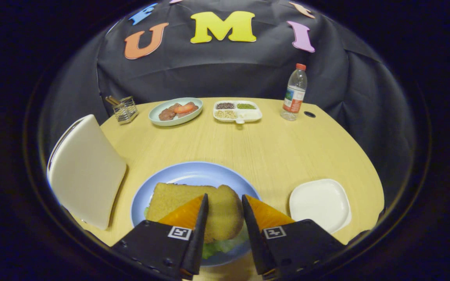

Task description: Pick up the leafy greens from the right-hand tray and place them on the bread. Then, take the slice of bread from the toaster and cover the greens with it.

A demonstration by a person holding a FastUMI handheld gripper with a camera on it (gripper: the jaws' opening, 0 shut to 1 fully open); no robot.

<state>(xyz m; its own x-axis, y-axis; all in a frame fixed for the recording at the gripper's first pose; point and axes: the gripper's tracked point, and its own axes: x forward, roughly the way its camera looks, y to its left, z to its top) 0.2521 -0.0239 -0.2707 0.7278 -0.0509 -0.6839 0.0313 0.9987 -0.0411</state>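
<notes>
We see bread [193,210] already covering the greens [221,246] on the plate [193,173]; the task looks done. Our gripper [225,201] hangs released above it, tray [318,203] bare at three o'clock.

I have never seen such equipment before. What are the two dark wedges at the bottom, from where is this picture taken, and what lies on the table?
The wedges are the two fingers of a hand-held gripper; a person carries it, and the camera rides on it, looking forward. The fingers stand apart over a slice of bread on a blue plate, with leafy greens showing under it. They hold nothing. Beside the plate are an empty white tray and a white toaster. Beyond stand a dish of food, a divided dish of grains, a water bottle and a chopstick holder.
</notes>
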